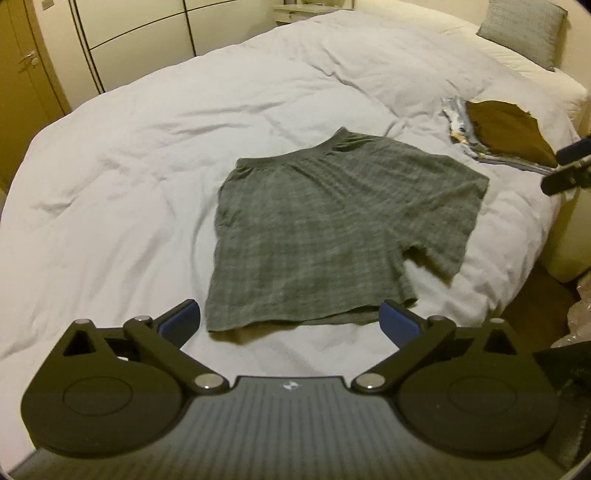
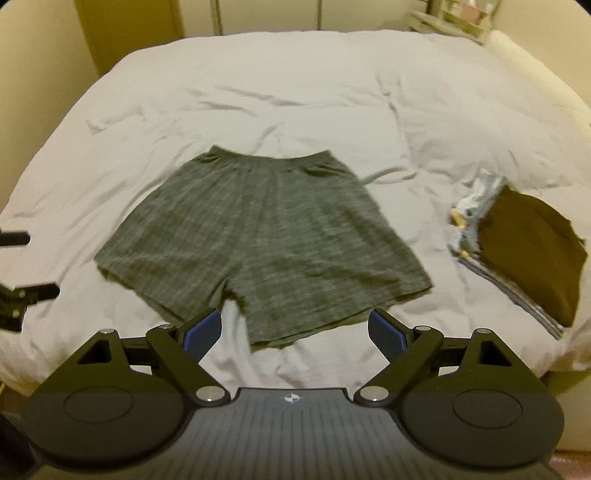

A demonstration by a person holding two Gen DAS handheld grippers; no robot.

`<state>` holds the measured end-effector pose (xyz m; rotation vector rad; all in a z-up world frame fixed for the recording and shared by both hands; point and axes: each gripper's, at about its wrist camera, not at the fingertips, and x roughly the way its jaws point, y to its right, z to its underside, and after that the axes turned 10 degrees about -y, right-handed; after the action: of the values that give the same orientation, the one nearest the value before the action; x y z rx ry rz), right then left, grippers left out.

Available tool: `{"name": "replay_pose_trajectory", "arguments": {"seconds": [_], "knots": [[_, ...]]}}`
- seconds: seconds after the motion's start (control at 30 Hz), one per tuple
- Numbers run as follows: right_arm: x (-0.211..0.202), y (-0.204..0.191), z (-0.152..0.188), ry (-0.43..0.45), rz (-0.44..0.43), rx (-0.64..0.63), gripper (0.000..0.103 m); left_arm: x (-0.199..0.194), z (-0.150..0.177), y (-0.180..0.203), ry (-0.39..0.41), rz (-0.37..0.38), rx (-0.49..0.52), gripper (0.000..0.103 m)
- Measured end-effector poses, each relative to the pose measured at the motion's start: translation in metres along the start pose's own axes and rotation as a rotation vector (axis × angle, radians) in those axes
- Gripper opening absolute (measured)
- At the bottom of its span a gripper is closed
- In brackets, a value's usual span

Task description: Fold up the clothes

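Grey-green checked shorts (image 1: 325, 229) lie spread flat on the white duvet (image 1: 147, 147), waistband away from me, leg hems toward me. My left gripper (image 1: 290, 321) hovers open just short of the left leg hem, holding nothing. In the right wrist view the same shorts (image 2: 266, 236) sit in the middle of the duvet (image 2: 258, 92). My right gripper (image 2: 295, 330) is open above the crotch notch and right leg hem, empty. The right gripper's fingers (image 1: 569, 166) show at the left view's right edge. The left gripper's fingers (image 2: 22, 266) show at the right view's left edge.
A stack of folded clothes with a brown garment on top (image 1: 506, 133) (image 2: 528, 254) lies to the right of the shorts near the bed's edge. A grey pillow (image 1: 524, 29) rests at the headboard end. Wardrobe doors (image 1: 129, 37) stand beyond the bed.
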<state>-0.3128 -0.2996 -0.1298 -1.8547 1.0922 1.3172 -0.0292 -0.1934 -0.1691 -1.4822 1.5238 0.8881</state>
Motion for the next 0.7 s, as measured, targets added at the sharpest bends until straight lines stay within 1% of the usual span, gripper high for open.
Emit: {"name": "replay_pose_trajectory", "arguments": {"seconds": [0.23,0.37,0.4,0.57,0.7], "knots": [[-0.009,0.041,-0.008,-0.056,-0.014,0.024,0.089,-0.006,-0.022,0.033,-0.032,0.006,-0.029,0.102],[-0.006,0.076,-0.007,-0.07,-0.053,0.008,0.089,0.0,-0.038,0.065,-0.051,-0.035,0.004,0.102],[-0.003,0.087,-0.008,-0.076,-0.059,-0.004,0.089,0.003,-0.043,0.074,-0.054,-0.045,-0.003,0.102],[0.011,0.13,-0.016,-0.109,-0.082,-0.118,0.089,0.011,-0.064,0.118,-0.094,-0.082,-0.091,0.102],[0.023,0.148,-0.025,-0.134,-0.099,-0.274,0.089,0.011,-0.074,0.152,-0.114,-0.108,-0.149,0.102]]}}
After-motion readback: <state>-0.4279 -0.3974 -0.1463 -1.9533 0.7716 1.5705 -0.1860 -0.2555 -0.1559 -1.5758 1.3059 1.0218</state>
